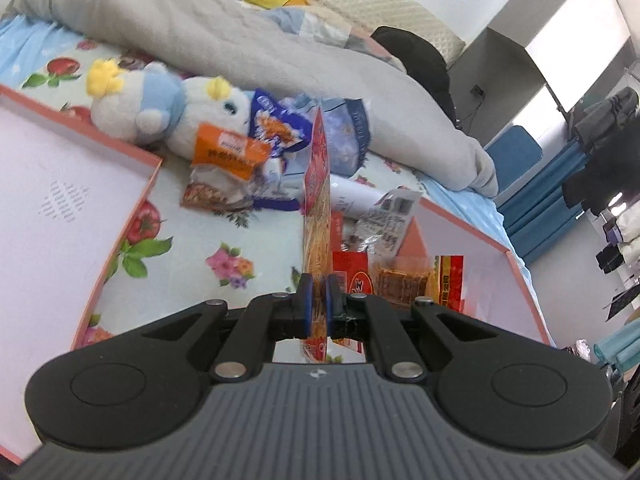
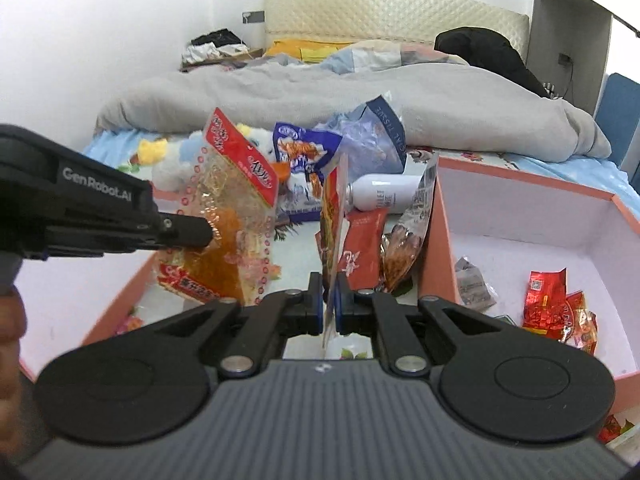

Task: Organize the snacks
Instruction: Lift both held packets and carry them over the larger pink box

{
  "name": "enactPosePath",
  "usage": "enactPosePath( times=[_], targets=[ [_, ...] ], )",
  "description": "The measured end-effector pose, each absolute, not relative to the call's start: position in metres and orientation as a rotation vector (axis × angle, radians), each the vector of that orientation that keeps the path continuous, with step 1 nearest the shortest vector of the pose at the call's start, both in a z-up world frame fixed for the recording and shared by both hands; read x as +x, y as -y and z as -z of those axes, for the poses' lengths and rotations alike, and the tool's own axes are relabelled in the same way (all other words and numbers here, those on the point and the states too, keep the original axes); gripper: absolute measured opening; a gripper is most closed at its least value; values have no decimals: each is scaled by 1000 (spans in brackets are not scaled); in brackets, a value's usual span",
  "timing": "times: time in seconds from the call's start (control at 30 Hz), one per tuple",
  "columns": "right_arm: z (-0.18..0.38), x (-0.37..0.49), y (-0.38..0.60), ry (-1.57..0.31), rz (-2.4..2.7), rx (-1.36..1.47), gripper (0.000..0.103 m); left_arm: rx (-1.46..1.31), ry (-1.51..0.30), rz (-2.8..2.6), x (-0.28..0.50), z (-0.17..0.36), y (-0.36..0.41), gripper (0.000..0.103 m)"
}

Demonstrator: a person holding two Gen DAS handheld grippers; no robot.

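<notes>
- The lid, a shallow card tray with pink walls and a white floor, lies on the flowered sheet at the left.
- A fuzzy white-and-blue plush lies beyond it, beside a heap of crinkled foil packets.
- The left gripper has its blue pads clamped on a clear snack bag with a red top, held edge-on above the sheet.
- The right gripper pinches another thin flat bag, likewise edge-on.
- A smooth white bottle lies on its side behind.
- The box, pink outside and white inside, holds red foil packs and a grey one.
</notes>
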State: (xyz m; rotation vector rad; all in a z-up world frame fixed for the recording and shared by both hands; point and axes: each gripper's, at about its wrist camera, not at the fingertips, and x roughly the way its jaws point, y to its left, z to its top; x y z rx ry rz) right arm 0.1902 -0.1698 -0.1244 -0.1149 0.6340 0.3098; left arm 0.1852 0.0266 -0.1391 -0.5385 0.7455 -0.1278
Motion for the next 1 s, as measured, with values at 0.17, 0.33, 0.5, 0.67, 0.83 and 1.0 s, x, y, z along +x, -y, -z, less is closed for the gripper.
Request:
enactPosePath(
  times=[0.17,0.33,0.5,0.67,0.83,1.0],
  targets=[
    [101,190,183,-609,-307,-87,8,-515,-735,134,184,112,-17,7],
    [75,195,195,-570,-304,-65,8,-501,-711,138,186,83,-10,7],
    [51,203,208,-536,-298,-39,8,-489,-680,154,193,52,0,7],
    [26,211,224,-489,-280,-27,8,-463,-637,182,203,17,13,7],
    [5,218,242,-441,-249,-22,8,-437,-606,210,215,-10,31,7],
    [-7,225,266,-415,-213,-19,8,-423,-597,250,228,-25,56,7]
  ],
)
